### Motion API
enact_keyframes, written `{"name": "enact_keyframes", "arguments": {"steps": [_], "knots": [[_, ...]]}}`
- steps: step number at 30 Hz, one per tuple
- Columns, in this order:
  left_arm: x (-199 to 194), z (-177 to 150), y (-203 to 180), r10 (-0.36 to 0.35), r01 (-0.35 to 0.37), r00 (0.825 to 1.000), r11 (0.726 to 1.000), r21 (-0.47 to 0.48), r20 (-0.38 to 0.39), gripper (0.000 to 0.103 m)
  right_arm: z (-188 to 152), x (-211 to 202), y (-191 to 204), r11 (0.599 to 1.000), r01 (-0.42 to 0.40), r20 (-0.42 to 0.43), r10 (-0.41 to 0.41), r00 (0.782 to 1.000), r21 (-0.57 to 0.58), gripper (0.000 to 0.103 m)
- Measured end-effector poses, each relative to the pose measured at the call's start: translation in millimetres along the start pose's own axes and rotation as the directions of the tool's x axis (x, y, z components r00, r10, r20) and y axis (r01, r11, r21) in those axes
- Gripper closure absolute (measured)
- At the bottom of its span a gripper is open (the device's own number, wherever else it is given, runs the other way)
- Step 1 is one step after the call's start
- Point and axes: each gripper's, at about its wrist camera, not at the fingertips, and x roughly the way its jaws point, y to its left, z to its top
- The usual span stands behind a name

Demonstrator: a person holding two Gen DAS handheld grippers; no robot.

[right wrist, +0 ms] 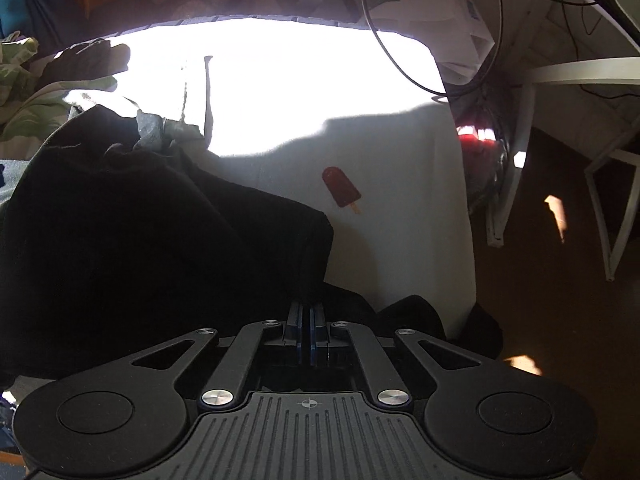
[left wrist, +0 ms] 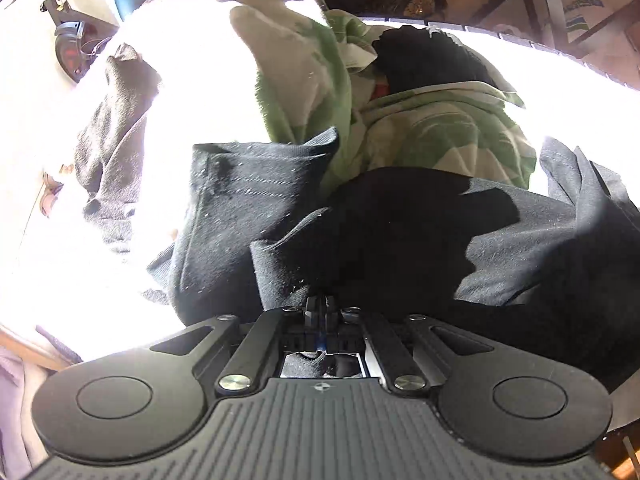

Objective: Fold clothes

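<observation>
Cloth fills the space ahead of both claws: a dark garment point(left wrist: 248, 208) lies crumpled on the white sheet point(right wrist: 280, 80). The left gripper point(left wrist: 319, 308) is pinched tight on a fold of it directly at its tips, and the right gripper point(right wrist: 307, 312) is likewise clamped on a dark edge, probably so the two can lift and spread it. Beyond the left claw sits a green-patterned garment point(left wrist: 440, 132); a popsicle print point(right wrist: 342, 190) lies beyond the right.
</observation>
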Motion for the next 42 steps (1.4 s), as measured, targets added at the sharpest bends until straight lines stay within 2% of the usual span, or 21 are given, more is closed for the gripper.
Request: {"name": "enact_keyframes", "arguments": {"steps": [2, 4, 5, 7, 9, 15, 16, 17, 18, 19, 20, 23, 29, 33, 35, 37, 38, 39, 40, 41, 42], "knots": [[-3.7, 0.3, 0.0, -0.055, 0.055, 0.998, 0.998, 0.036, 0.004, 0.093, -6.5, -0.7, 1.7, 1.0, 0.003, -0.033, -0.003, 0.999, -0.012, 0.099], [-4.2, 9.2, -15.8, -0.082, 0.08, 0.996, 0.99, 0.116, 0.019, 0.054, -4.3, -2.6, 4.2, 1.0, 0.027, -0.035, -0.027, 0.999, -0.006, 0.09], [-4.1, 14.8, -26.2, -0.105, 0.098, 0.994, 0.983, 0.155, 0.038, 0.026, -1.4, -3.7, 5.6, 0.999, 0.04, -0.027, -0.04, 0.999, -0.001, 0.077], [-2.9, 27.7, -52.8, -0.146, 0.122, 0.986, 0.963, 0.242, 0.086, 0.024, 7.6, -8.2, 6.5, 0.999, 0.04, 0.033, -0.041, 0.999, 0.02, 0.064], [8.2, 42.2, -83.2, -0.151, 0.115, 0.985, 0.934, 0.337, 0.08, 0.024, 20.4, -5.5, 8.0, 0.999, 0.045, 0.067, -0.047, 0.997, 0.024, 0.044], [54.0, 54.2, -143.2, -0.08, 0.053, 0.997, 0.826, 0.561, 0.023, 0.016, 48.5, 28.3, 11.6, 1.0, 0.027, 0.044, -0.027, 0.999, 0.006, 0.036], [59.4, 50.6, -148.0, -0.066, 0.038, 0.998, 0.802, 0.596, 0.024, 0.016, 48.9, 31.8, 12.1, 1.0, 0.014, 0.034, -0.014, 0.999, 0.001, 0.037], [59.7, 45.3, -150.0, -0.062, 0.021, 0.997, 0.773, 0.634, 0.042, 0.02, 48.7, 34.8, 12.5, 1.0, -0.001, 0.026, 0.001, 1.0, -0.004, 0.046], [56.2, 39.3, -149.6, -0.05, -0.014, 0.996, 0.744, 0.668, 0.076, 0.055, 46.7, 33.5, 12.9, 1.0, -0.009, 0.03, 0.009, 1.0, -0.012, 0.056], [52.7, 33.9, -148.7, -0.033, -0.052, 0.994, 0.716, 0.696, 0.108, 0.082, 44.4, 31.3, 13.2, 1.0, -0.015, 0.037, 0.016, 0.999, -0.021, 0.068], [48.2, 30.8, -144.8, -0.019, -0.075, 0.992, 0.702, 0.708, 0.125, 0.097, 42.1, 29.2, 13.5, 0.999, -0.022, 0.044, 0.023, 0.999, -0.03, 0.094], [31.3, 31.4, -118.5, -0.064, -0.025, 0.992, 0.752, 0.659, 0.112, 0.1, 35.3, 20.3, 11.7, 0.998, -0.039, 0.074, 0.042, 0.996, -0.04, 0.095], [-4.4, 20.8, -60.5, -0.013, -0.056, 0.989, 0.886, 0.46, 0.145, 0.1, 21.2, -13.7, -28.2, 0.991, -0.01, 0.129, -0.008, 0.992, 0.135, 0.096], [-23.8, -1.1, -33.2, -0.012, -0.025, 0.995, 0.931, 0.364, 0.097, 0.1, 0.1, -18.9, -42.2, 0.988, -0.005, 0.077, -0.008, 0.997, 0.155, 0.096], [-22.1, -11.6, -37.4, -0.032, 0.02, 0.999, 0.92, 0.391, 0.025, 0.1, -6.9, -15.0, -39.8, 0.991, -0.019, 0.039, 0.014, 0.999, 0.133, 0.095], [-20.6, -21.9, -52.4, -0.042, 0.034, 0.999, 0.873, 0.487, 0.005, 0.094, -8.7, -10.5, -30.7, 0.996, -0.015, 0.012, 0.014, 1.0, 0.085, 0.092], [-19.6, -25.6, -60.4, -0.041, 0.033, 0.999, 0.844, 0.535, 0.004, 0.084, -8.3, -10.2, -25.7, 0.998, -0.008, 0.016, 0.007, 1.0, 0.058, 0.084], [-18.9, -26.5, -68.1, -0.044, 0.03, 0.999, 0.821, 0.57, 0.011, 0.062, -7.9, -9.8, -20.7, 1.0, -0.001, 0.021, 0.0, 1.0, 0.031, 0.072], [-20.5, -26.0, -75.2, -0.06, 0.032, 0.998, 0.805, 0.593, 0.028, 0.05, -7.1, -9.9, -16.7, 1.0, 0.003, 0.03, -0.004, 1.0, 0.006, 0.065], [-22.6, -23.4, -81.9, -0.088, 0.039, 0.995, 0.796, 0.604, 0.051, 0.031, -6.2, -10.0, -13.0, 1.0, 0.007, 0.039, -0.006, 0.999, -0.018, 0.046], [-23.3, -19.5, -88.9, -0.119, 0.058, 0.991, 0.789, 0.612, 0.06, 0.025, -5.3, -10.2, -9.2, 0.999, 0.011, 0.049, -0.009, 0.999, -0.043, 0.033]]}}
